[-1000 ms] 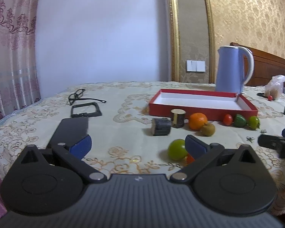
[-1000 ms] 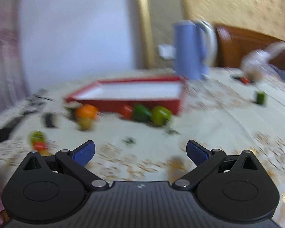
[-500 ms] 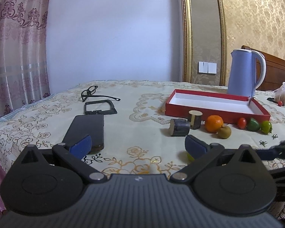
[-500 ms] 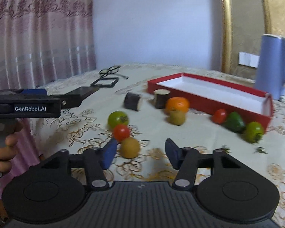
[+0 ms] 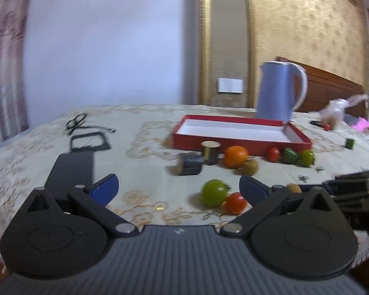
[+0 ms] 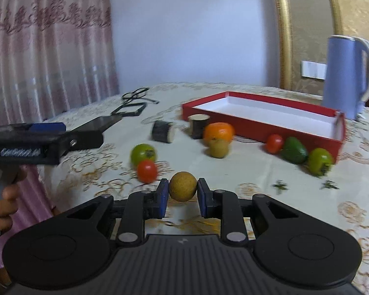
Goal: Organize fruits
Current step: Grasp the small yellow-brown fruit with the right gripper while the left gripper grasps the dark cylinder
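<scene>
The left wrist view is motion-blurred. There the tan round fruit is mostly hidden behind the right-hand finger of the left gripper, and the right gripper is cut off at the right edge. The left gripper's jaws stand wide open, holding nothing, above the bench. The right gripper's jaws are closed on the tan round fruit, pads touching both its sides, at the near part of the bench just right of a red tomato and green fruit. The red tray lies farther back.
</scene>
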`<state>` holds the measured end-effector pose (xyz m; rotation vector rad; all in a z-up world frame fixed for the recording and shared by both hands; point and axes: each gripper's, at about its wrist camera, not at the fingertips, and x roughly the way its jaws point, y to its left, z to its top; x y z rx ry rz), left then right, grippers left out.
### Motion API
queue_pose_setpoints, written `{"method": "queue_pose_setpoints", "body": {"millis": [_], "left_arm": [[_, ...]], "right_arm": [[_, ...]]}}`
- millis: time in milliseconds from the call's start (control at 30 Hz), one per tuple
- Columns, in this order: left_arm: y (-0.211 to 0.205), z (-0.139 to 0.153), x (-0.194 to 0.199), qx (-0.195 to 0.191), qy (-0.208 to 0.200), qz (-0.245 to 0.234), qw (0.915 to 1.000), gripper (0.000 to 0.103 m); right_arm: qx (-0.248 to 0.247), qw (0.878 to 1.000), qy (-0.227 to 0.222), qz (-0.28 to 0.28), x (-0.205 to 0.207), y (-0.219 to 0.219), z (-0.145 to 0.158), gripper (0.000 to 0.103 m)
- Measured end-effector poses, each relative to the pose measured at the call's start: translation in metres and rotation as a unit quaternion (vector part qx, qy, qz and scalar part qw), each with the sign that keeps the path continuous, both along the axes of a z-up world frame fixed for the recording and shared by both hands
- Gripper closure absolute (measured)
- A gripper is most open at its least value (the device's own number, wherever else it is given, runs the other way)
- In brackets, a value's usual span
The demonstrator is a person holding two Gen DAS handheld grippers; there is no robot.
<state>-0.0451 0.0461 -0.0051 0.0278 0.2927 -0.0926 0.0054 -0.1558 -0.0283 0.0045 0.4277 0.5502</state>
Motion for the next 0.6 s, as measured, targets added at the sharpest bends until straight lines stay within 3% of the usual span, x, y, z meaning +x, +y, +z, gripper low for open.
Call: {"method": "queue_pose_setpoints", "body": {"millis": [133, 333, 400, 600], "left_arm": [[-0.005, 0.003, 0.018, 0.002, 0.016, 0.003, 0.9999, 0.0], [0.0, 0.015, 0.051, -0.067, 0.084, -0.015, 0.9941, 0.007], [-0.003, 0.022, 0.064, -0.066, 0.097, -0.015, 0.993, 0.014], [-0.021, 0.03, 0.117, -0.018, 0.13, -0.009, 0.9913, 0.014]], "right_arm": [[0.018, 1.0, 0.006, -0.015, 0.002, -0.015, -0.003, 0.079], [0.034, 0.999, 0.011, -0.023, 0.005, -0.024, -0.007, 0.079], [0.037, 0.999, 0.012, -0.024, 0.006, -0.025, -0.008, 0.079], [0.043, 0.999, 0.012, -0.023, 0.005, -0.027, -0.008, 0.079]]}}
